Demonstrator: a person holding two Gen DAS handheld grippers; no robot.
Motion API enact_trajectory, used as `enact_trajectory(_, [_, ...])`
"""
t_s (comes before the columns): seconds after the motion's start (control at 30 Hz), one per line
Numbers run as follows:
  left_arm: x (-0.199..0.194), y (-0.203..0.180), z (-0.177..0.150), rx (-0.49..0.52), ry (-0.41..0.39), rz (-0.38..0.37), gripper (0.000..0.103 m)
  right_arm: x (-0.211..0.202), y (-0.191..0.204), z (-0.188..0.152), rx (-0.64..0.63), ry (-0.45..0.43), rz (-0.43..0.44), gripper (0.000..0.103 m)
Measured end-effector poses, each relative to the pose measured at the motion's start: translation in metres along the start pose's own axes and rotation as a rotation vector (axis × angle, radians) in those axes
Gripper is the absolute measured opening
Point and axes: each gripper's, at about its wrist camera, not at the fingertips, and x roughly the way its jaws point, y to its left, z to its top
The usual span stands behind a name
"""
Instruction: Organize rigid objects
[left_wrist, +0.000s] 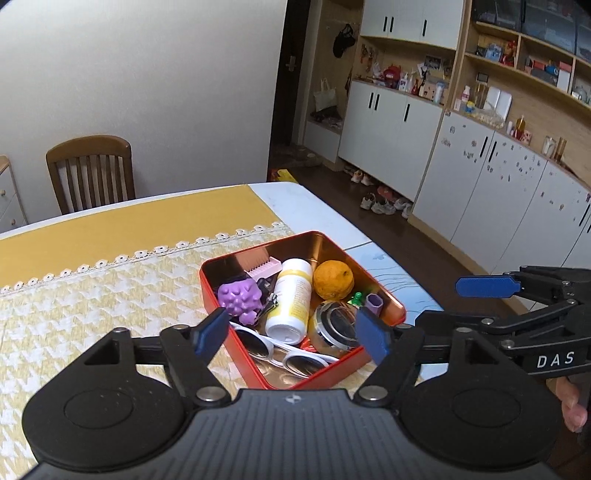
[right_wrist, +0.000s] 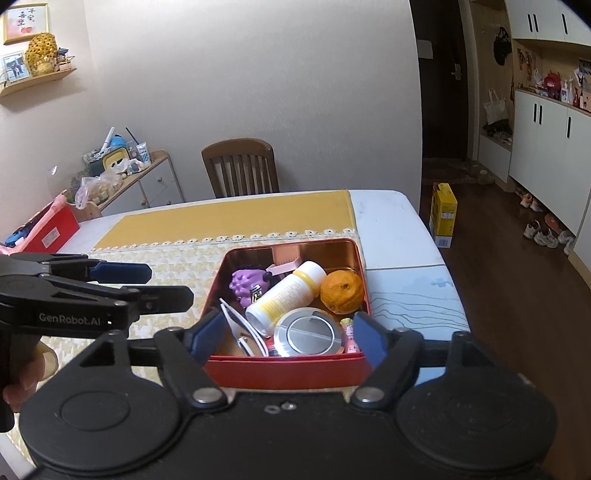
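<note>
A red tin (left_wrist: 384, 295) on the table (left_wrist: 317, 206) holds an orange (left_wrist: 333, 279) and white bottle (left_wrist: 290, 299). Left gripper (left_wrist: 291, 330) and right gripper (right_wrist: 284, 338) hover above, jaws apart, gripping nothing.

sunglasses (right_wrist: 240, 328) half hidden by bottle (right_wrist: 284, 295), shelf items unreadable

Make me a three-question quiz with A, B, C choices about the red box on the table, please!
1. Where is the orange?
A. in the red tin
B. on the chair
C. on the floor

2. What colour is the bumpy toy?
A. green
B. purple
C. black

3. How are the two grippers?
A. both shut on the bottle
B. one holds the sunglasses
C. both open, holding nothing

Answers: 1 A, it lies in the tin's far right corner. 2 B, it is plainly purple. 3 C, the left gripper and right gripper show spread jaws with nothing gripped.
</note>
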Motion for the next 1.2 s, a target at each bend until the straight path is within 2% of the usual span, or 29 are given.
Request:
enact_trajectory(0.13, [-0.012, -0.005, -0.003, -0.008, -0.018, 0.003, 0.083, -0.012, 0.004, -0.003, -0.014, -0.023, 0.008, 0.092])
enact_trajectory(0.23, [-0.022, -0.010, -0.006, -0.009, -0.032, 0.002, 0.090, -0.022, 0.007, -0.003, -0.018, -0.052, 0.011, 0.102])
enact_trajectory(0.3, [-0.027, -0.012, -0.008, -0.015, -0.037, -0.002, 0.101, -0.029, 0.010, -0.004, -0.025, -0.082, -0.001, 0.103])
enact_trajectory(0.33, [-0.030, -0.013, -0.008, -0.021, -0.037, 0.008, 0.101, -0.033, 0.011, -0.004, -0.028, -0.097, -0.003, 0.103])
enact_trajectory(0.67, [-0.050, -0.016, -0.019, -0.027, -0.056, 0.022, 0.102, -0.048, 0.010, -0.011, 0.014, -0.116, -0.020, 0.103])
enact_trajectory(0.93, [-0.057, -0.017, -0.026, -0.020, -0.056, 0.074, 0.102, -0.053, 0.012, -0.020, 0.041, -0.109, -0.023, 0.103])
enact_trajectory(1.07, [-0.060, -0.021, -0.030, 0.015, -0.062, 0.108, 0.102, -0.053, 0.014, -0.023, 0.057, -0.107, -0.017, 0.103])
enact_trajectory(1.2, [-0.062, -0.021, -0.030, 0.024, -0.065, 0.111, 0.102, -0.052, 0.018, -0.027, 0.071, -0.099, -0.009, 0.103])
